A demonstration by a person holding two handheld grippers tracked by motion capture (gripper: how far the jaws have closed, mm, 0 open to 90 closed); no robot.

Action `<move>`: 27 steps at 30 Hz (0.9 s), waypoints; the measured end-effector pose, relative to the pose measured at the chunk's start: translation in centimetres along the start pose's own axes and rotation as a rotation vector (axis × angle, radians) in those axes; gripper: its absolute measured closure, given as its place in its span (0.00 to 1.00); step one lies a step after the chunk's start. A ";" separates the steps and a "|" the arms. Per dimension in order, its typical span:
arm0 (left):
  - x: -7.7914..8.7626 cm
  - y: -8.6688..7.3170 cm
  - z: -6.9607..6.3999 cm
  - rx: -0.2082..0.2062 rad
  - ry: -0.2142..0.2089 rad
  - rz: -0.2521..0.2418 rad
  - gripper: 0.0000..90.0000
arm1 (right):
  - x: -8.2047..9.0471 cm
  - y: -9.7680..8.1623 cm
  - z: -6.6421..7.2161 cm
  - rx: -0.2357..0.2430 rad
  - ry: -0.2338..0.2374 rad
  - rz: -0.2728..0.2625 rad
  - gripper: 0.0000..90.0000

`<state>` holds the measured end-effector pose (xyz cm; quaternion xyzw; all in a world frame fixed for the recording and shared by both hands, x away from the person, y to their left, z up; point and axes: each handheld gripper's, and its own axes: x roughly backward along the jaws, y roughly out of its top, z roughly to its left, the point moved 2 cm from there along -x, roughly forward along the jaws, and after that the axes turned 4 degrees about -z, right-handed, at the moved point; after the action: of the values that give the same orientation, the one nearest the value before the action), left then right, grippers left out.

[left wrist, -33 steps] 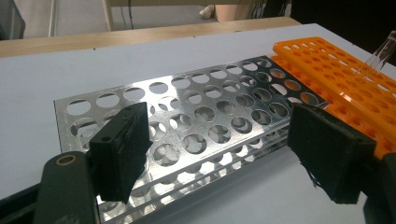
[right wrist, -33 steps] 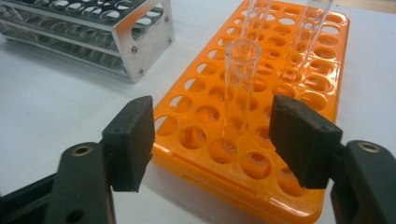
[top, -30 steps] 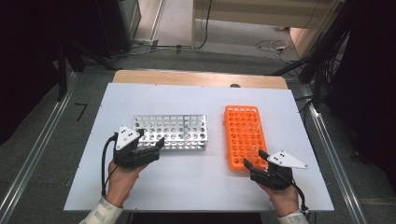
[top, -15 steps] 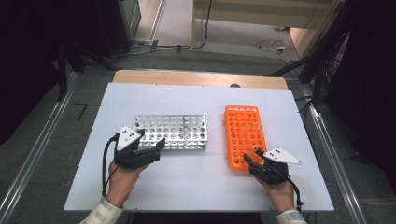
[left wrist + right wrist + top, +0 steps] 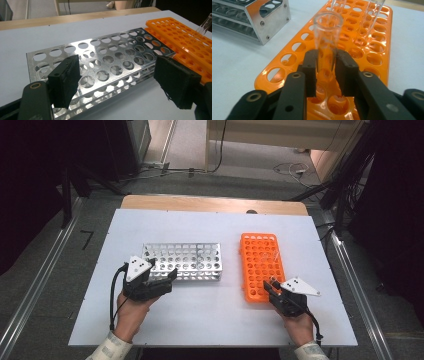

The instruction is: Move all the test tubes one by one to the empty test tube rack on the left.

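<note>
Glass is what the right claw (image 5: pixel 325 65) has between its jaws: a clear, round-mouthed test tube (image 5: pixel 327 37) standing upright in a hole near the close end of the flat orange plastic tube rack (image 5: pixel 287 60), with the black pads pressed on both sides of its wall just below the lip. To do this step well, I judge the pull should go straight up along the tube's axis until its foot clears the hole, with a firm but gentle squeeze, since a tilt could jam or crack the glass against the orange rim. Two more clear tubes (image 5: pixel 372 12) stand just beyond the claw in the same rack, so the lift should stay off them. Farther off to the claw's left sits the shiny perforated metal tube rack (image 5: pixel 259 15) on the white table top (image 5: pixel 234 62).

The left claw (image 5: pixel 117 85) hovers with its jaws wide apart over the near edge of that metal rack, gripping nothing.

Compared with a second ago, the right claw's jaws have just been closing, and the tube is now caught between them; then they stood apart at the orange rack's near end. The left claw has kept its place and opening.
</note>
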<state>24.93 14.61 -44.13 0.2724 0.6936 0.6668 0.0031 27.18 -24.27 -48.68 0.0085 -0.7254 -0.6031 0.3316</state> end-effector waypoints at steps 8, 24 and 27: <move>0.0 0.1 0.0 0.003 0.005 -0.001 0.21 | 0.7 0.8 -0.2 -0.015 0.005 -0.025 0.81; -0.1 0.1 -0.8 -0.014 -0.010 0.004 0.18 | 2.8 4.3 1.5 -0.033 0.088 -0.053 0.81; -0.1 0.2 -1.0 -0.022 -0.017 0.004 0.18 | 2.5 4.6 2.5 -0.018 0.119 -0.048 0.81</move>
<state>24.68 13.61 -43.89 0.2796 0.6858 0.6719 0.0105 25.78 -21.87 -43.64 0.0589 -0.6986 -0.6158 0.3595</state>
